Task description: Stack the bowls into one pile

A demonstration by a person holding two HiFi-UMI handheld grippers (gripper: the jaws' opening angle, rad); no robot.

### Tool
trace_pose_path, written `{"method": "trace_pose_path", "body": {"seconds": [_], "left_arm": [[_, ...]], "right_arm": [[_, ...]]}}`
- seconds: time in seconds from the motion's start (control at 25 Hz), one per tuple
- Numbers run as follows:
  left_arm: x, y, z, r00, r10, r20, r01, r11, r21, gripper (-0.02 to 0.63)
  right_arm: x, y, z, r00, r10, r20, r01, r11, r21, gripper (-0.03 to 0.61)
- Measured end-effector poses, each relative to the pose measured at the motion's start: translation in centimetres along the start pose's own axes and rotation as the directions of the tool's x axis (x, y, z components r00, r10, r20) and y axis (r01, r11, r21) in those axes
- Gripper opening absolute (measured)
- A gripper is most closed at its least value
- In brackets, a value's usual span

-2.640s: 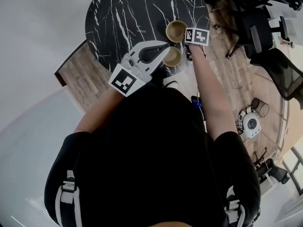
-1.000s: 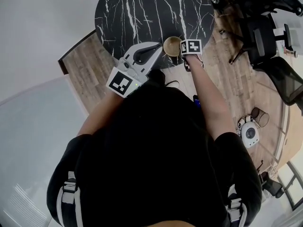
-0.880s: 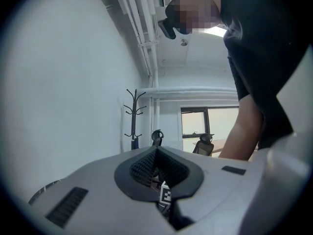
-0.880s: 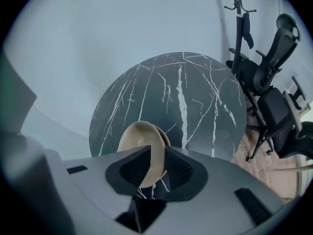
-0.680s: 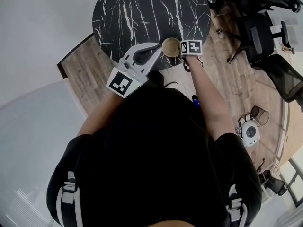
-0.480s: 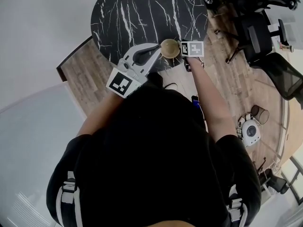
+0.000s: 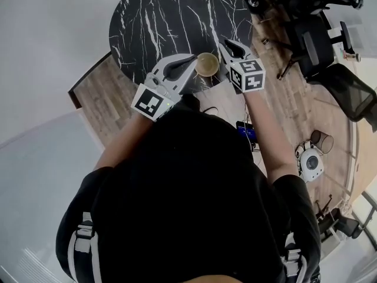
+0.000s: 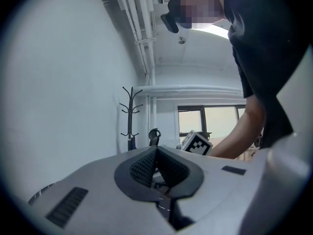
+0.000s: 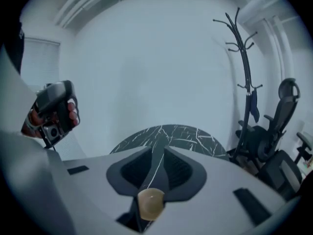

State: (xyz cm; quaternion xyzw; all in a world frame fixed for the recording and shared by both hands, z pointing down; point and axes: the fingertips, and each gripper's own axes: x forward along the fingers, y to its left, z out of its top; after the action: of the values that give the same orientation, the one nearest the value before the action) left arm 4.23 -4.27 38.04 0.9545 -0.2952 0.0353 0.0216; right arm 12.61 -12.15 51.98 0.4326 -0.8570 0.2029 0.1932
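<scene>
A tan bowl [image 7: 207,63] stands near the front edge of the round black marble table [image 7: 159,16]; a second bowl nested in it does not show apart. In the right gripper view the bowl [image 9: 150,203] shows low, behind the jaws. My right gripper [image 7: 226,42] hangs above and right of it, clear of the rim; its jaws have just been closing, a narrow gap stays between them [image 9: 157,151], and nothing is in it. My left gripper [image 7: 193,59] is shut and empty just left of the bowl, pointing level [image 8: 156,150].
Black office chairs [image 7: 321,40] stand on the wood floor right of the table, with a coat stand [image 9: 244,82] beside them. A small round white device [image 7: 310,161] sits on the floor at the right. A white wall runs behind the table.
Two bowls stood apart at first; since a second ago only one shows, at the table's front edge. My right gripper has risen off that bowl and tilted. The left gripper stayed put.
</scene>
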Motion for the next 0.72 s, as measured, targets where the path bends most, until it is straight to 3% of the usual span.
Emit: {"method": "trace_pose_path", "body": {"seconds": [0.24,0.4,0.6,0.72], "left_arm": [[0.9,0.4,-0.1,1.000,-0.012,-0.008,0.012,1.000,-0.006,0.003],[1.4,0.6,0.1,1.000,-0.013,-0.013,0.013,1.000,-0.006,0.003],[1.9,0.6,0.0,1.000,-0.017,-0.016,0.017,1.000,-0.005,0.003],[2.0,0.4,-0.3,0.999,-0.023,-0.032,0.023,1.000,-0.002,0.003]], "right_arm": [[-4.0,3.0,4.2,0.982,0.014,0.190,0.008,0.993,-0.118,0.048],[-6.7,5.4,6.4,0.950,0.064,0.305,-0.015,0.987,-0.158,0.025],[-9.1,7.7,8.5,0.911,0.128,0.392,-0.063,0.982,-0.176,0.008],[-9.8,7.9,8.5,0.914,0.138,0.382,-0.073,0.981,-0.180,0.003]]}}
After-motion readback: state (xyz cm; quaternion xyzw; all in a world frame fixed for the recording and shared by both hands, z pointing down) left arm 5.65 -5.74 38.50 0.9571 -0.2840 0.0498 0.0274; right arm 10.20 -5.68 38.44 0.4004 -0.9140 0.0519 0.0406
